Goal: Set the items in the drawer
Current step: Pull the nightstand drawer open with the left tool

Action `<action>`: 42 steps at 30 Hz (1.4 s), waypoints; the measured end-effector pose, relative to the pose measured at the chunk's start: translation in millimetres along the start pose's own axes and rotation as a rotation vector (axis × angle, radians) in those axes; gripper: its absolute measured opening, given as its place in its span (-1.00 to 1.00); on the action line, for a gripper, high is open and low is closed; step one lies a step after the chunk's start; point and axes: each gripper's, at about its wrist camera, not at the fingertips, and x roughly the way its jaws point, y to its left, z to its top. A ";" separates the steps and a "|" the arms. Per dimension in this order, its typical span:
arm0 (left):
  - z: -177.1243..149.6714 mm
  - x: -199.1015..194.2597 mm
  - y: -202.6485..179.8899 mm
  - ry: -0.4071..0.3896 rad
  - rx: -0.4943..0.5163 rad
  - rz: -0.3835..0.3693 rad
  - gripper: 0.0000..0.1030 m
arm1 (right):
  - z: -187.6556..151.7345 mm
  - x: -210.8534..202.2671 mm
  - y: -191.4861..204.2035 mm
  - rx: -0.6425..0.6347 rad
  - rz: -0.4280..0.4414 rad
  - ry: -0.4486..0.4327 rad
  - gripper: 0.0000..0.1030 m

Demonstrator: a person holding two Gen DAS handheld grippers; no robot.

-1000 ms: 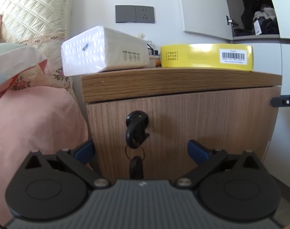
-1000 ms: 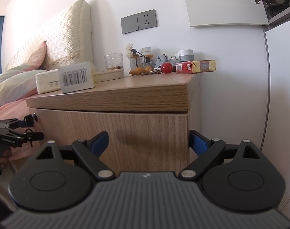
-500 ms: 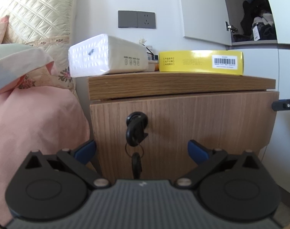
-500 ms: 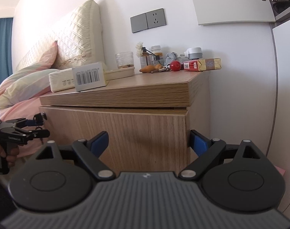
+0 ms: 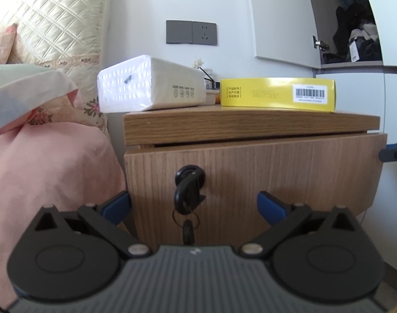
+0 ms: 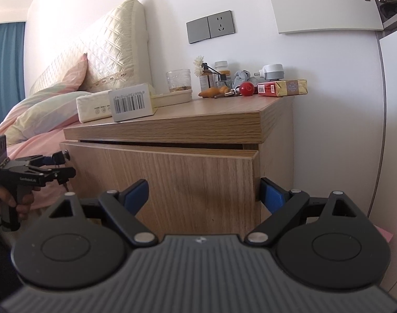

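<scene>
The left gripper (image 5: pixel 193 206) has its blue-padded jaws spread wide and holds nothing; it faces the drawer front (image 5: pixel 253 182) of the wooden nightstand (image 5: pixel 250 124), with the black key (image 5: pixel 186 195) in the drawer lock sitting between the two fingers in the view, a second key dangling from a ring below it. Whether the pads touch the wood I cannot tell. The right gripper (image 6: pixel 203 191) is also spread wide and empty, its fingers straddling the drawer's right front corner, the right pad just beside the drawer's side edge.

The drawer stands pulled out a little: a dark gap shows between its top edge and the nightstand's slab.

On top, toward the bed, lies a white tissue pack (image 5: pixel 149 88), and beside it a flat yellow box (image 5: pixel 276 94) with a barcode label. Behind these sit a shallow cream tray (image 6: pixel 172 96), a cut-glass cup (image 6: pixel 178 80), small bottles (image 6: pixel 211 75) with a white flower, a red ball (image 6: pixel 246 88), a red-and-gold carton (image 6: pixel 283 88) and a grey plug adapter (image 6: pixel 271 71).

To the left lies the bed with pink bedding (image 5: pixel 49 172) and a quilted cream headboard (image 5: pixel 55 23); a grey wall socket (image 5: pixel 191 32) is above the nightstand.
</scene>
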 end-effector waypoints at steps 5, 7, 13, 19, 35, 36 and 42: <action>0.7 4.7 -0.6 0.005 0.013 0.009 0.99 | 1.1 0.8 1.7 -0.008 -0.006 -0.001 0.81; 1.3 7.5 -1.2 0.009 0.011 0.015 0.99 | 1.5 1.1 2.4 -0.011 -0.008 -0.002 0.81; 0.2 9.8 -0.3 0.005 0.009 0.009 1.00 | 1.9 4.6 7.3 -0.044 -0.032 -0.008 0.81; -1.6 8.8 1.2 -0.002 0.010 0.002 0.99 | 4.5 3.6 4.5 -0.047 -0.010 0.010 0.82; -16.1 -23.6 -11.3 -0.027 0.027 0.044 0.99 | 2.2 -18.1 15.5 -0.079 0.022 0.040 0.82; -16.6 -26.0 -11.4 -0.029 0.025 0.044 0.99 | 1.6 -20.5 16.0 -0.081 0.028 0.042 0.82; -20.5 -41.5 -12.2 -0.041 0.003 0.041 0.99 | -1.3 -34.1 18.4 -0.093 0.066 0.052 0.82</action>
